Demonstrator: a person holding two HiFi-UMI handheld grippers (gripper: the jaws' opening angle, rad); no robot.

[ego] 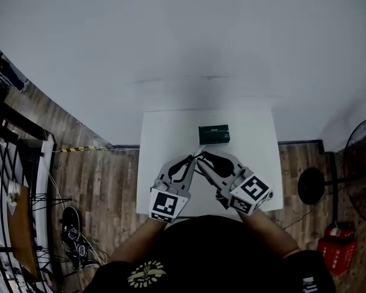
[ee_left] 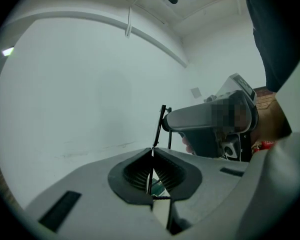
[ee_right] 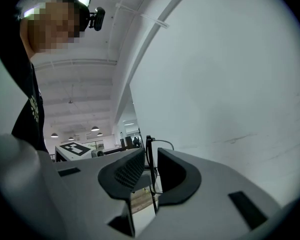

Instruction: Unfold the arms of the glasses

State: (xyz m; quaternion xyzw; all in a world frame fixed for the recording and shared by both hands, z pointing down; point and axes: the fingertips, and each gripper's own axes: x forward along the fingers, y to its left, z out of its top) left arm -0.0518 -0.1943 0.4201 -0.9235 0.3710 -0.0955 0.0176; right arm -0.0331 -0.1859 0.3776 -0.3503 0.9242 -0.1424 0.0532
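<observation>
Down at the lower centre of the head view, over the white table, we've got both grippers meeting tip to tip. On the left, the left gripper is pinched tight on a thin black bit of the glasses. We reckon that's to anchor them in the air. That bit stands near upright in its view, top leaning slightly right. Further right, the right gripper has its jaws apart around a thin black arm, upright between the pads and not pressed yet, probably lining up to swing it out. The green box sits behind, clear of both.
</observation>
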